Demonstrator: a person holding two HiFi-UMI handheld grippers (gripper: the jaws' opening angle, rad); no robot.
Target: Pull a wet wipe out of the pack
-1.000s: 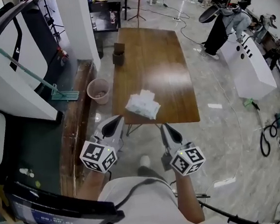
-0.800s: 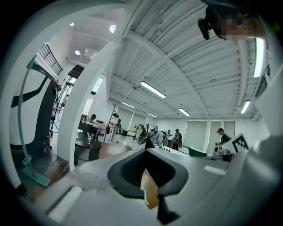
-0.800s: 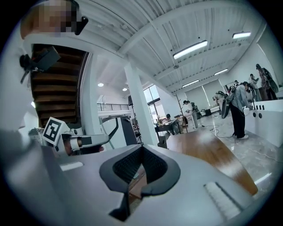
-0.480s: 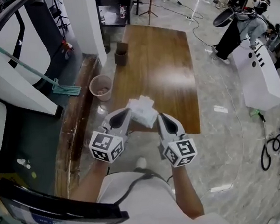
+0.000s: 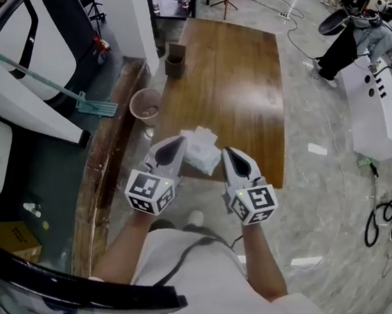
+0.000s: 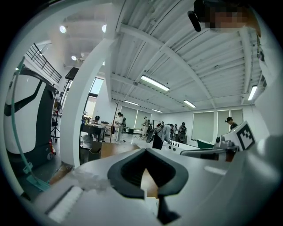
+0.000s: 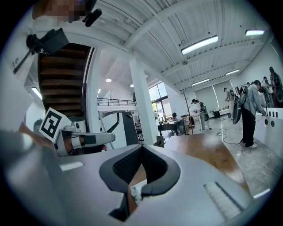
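Observation:
A white wet wipe pack (image 5: 200, 149) lies on the near end of the brown wooden table (image 5: 243, 78), close to its front edge. My left gripper (image 5: 170, 148) hovers just left of the pack with its jaws together and nothing held. My right gripper (image 5: 230, 160) hovers just right of the pack, also shut and empty. In the left gripper view the closed jaws (image 6: 148, 194) frame a strip of tabletop. In the right gripper view a white bit of the pack (image 7: 136, 192) shows low through the closed jaws (image 7: 132, 196).
A small brown box (image 5: 174, 59) stands on the table's far left corner. On the floor to the left are a pink bucket (image 5: 146, 106) and a green mop (image 5: 97, 106), behind them a white pillar (image 5: 126, 21). A person (image 5: 350, 32) bends at a white cabinet (image 5: 375, 106) on the right.
Both grippers have moved forward from in front of the table to either side of the pack. Their jaws stayed together.

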